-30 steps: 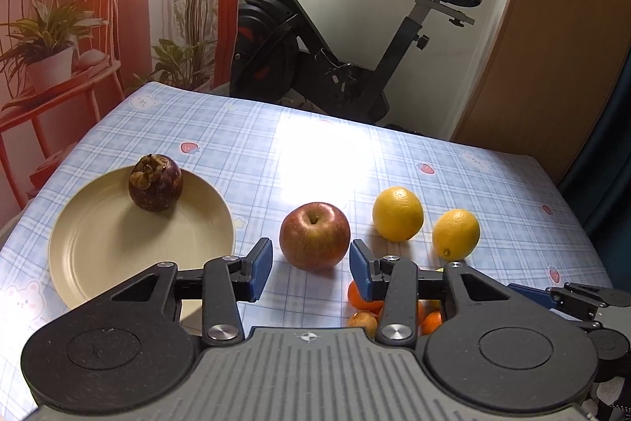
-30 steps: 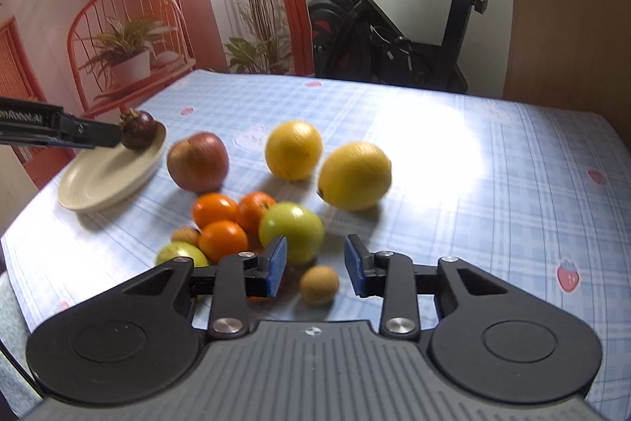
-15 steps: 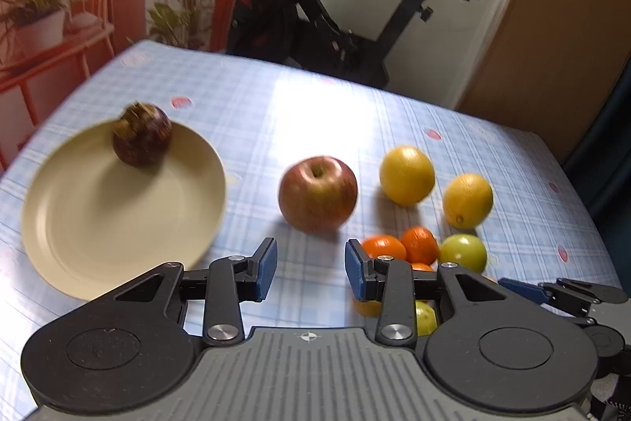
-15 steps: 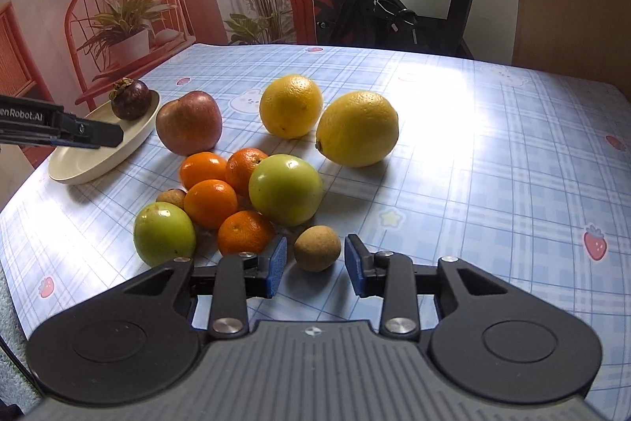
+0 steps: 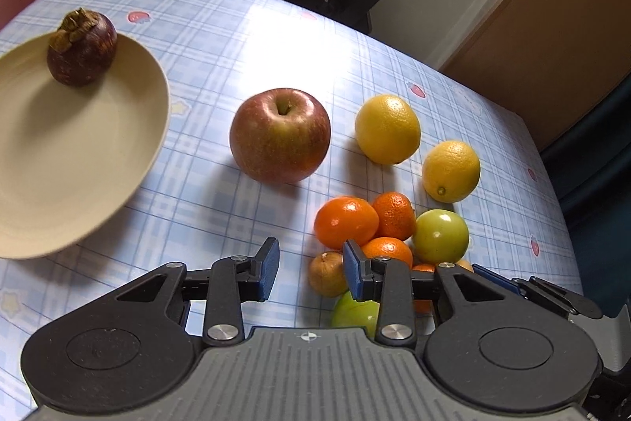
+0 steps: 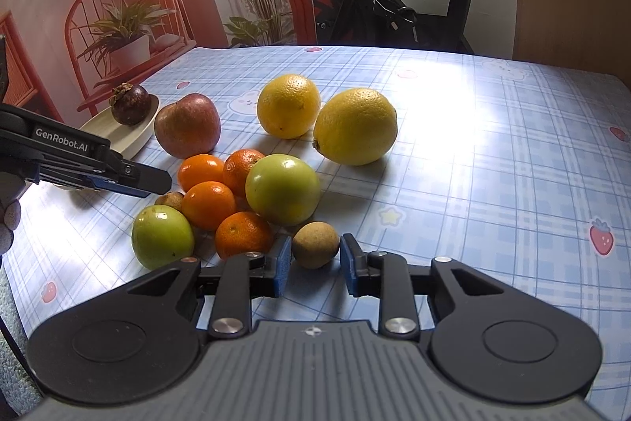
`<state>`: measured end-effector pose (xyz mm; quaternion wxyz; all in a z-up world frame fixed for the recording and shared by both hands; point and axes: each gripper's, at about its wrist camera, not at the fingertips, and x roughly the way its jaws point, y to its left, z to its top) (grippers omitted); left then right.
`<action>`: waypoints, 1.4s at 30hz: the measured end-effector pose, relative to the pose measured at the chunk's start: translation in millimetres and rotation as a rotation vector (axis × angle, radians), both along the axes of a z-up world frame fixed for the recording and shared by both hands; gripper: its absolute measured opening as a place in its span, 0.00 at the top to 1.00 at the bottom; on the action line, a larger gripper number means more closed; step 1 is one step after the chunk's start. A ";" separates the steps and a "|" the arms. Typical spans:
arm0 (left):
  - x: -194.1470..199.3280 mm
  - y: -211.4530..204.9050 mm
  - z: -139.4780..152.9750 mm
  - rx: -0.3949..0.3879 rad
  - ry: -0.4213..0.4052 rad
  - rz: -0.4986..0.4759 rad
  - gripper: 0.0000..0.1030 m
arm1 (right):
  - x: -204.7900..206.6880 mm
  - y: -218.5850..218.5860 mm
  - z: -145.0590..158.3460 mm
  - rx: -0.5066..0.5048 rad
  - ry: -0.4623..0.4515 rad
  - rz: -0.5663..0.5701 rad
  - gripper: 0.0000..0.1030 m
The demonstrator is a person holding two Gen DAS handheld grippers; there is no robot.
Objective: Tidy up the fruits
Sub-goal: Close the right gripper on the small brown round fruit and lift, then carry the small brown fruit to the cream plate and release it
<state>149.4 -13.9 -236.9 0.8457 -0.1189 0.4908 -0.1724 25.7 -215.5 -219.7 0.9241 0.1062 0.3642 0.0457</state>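
Blue-checked cloth covers the worktop [image 6: 493,152], over which both hand-held grippers tilt steeply downward from its near edge. Right gripper [image 6: 313,263]: low over the cloth at the near side of the fruit pile, its blue pads clamped on a small brown fruit [image 6: 315,244] that rests on the cloth and fills the gap between them. Left gripper [image 5: 311,265]: enters the right wrist view from the left, fingers reaching toward the pile's left side; its jaws are narrowly apart and closing, with a second brown fruit [image 5: 325,273] lying in the gap close to the right pad and not yet pressed. The pile itself holds mandarins [image 6: 207,204] and green fruits [image 6: 282,188], all touching. Two yellow citrus [image 6: 355,125] sit just beyond it, a red apple [image 5: 280,135] to its far left. A mangosteen [image 5: 81,52] stands on the far part of the cream plate [image 5: 59,164], left of the apple.
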 end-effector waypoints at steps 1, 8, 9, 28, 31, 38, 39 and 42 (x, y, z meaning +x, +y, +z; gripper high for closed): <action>0.5 -1.0 -1.9 -0.005 0.007 0.000 0.63 | -0.1 0.4 -0.2 0.001 0.000 -0.001 0.71; 1.9 -2.4 -9.2 -0.064 0.037 0.001 0.67 | 0.5 -1.4 0.2 0.003 0.000 -0.001 0.71; 2.0 -1.8 -10.0 -0.072 0.045 0.004 0.67 | 0.5 -1.5 0.1 0.003 0.000 -0.001 0.71; -5.0 -0.8 3.8 -0.027 -0.039 -0.031 0.75 | 2.2 -2.1 3.7 0.005 -0.002 -0.016 0.71; -6.8 1.5 15.0 -0.007 -0.076 -0.027 0.75 | 1.4 -2.9 7.6 0.005 -0.014 -0.018 0.71; -4.5 18.1 44.0 0.023 -0.153 0.004 0.75 | 3.6 0.9 22.4 -0.008 -0.038 0.002 0.71; -2.8 21.4 47.5 0.022 -0.159 0.015 0.75 | 5.0 2.0 25.5 -0.015 -0.043 0.002 0.71; 0.9 35.4 60.4 0.025 -0.175 0.050 0.75 | 11.9 3.3 36.3 -0.007 -0.062 0.011 0.72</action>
